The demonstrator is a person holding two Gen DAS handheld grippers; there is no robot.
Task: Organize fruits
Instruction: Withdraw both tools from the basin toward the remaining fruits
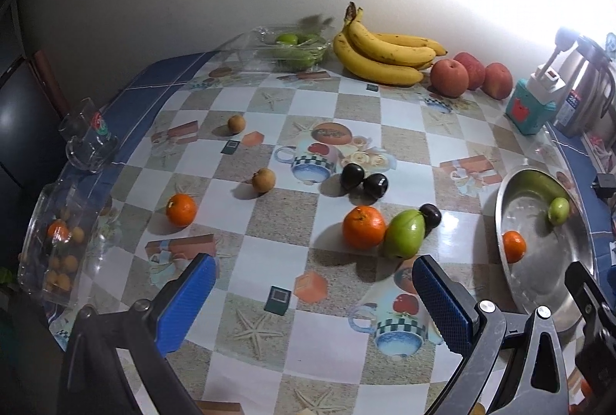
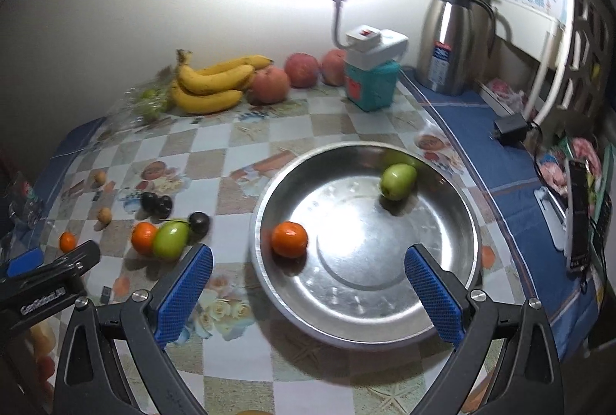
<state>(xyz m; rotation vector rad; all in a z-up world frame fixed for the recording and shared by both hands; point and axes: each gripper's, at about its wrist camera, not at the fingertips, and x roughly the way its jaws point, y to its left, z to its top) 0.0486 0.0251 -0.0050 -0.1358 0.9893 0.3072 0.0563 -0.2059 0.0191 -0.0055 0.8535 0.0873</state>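
A steel bowl (image 2: 454, 222) holds one orange (image 2: 289, 239) and one green fruit (image 2: 398, 181); it also shows in the left wrist view (image 1: 539, 284). On the checked tablecloth lie an orange (image 1: 364, 226) touching a green fruit (image 1: 404, 233), a second orange (image 1: 181, 209), three dark plums (image 1: 352, 176), and two small brown fruits (image 1: 264, 179). My left gripper (image 1: 313, 293) is open and empty above the table, near the orange and green fruit. My right gripper (image 2: 308, 284) is open and empty over the bowl's near part.
Bananas (image 1: 381, 53), three red apples (image 1: 449, 77) and a clear tray of limes (image 1: 292, 47) line the back wall. A teal lamp box (image 2: 371, 84) and steel flask (image 2: 446, 37) stand at the right. A clear tray of small fruits (image 1: 57, 253) and a glass (image 1: 90, 141) sit at the left edge.
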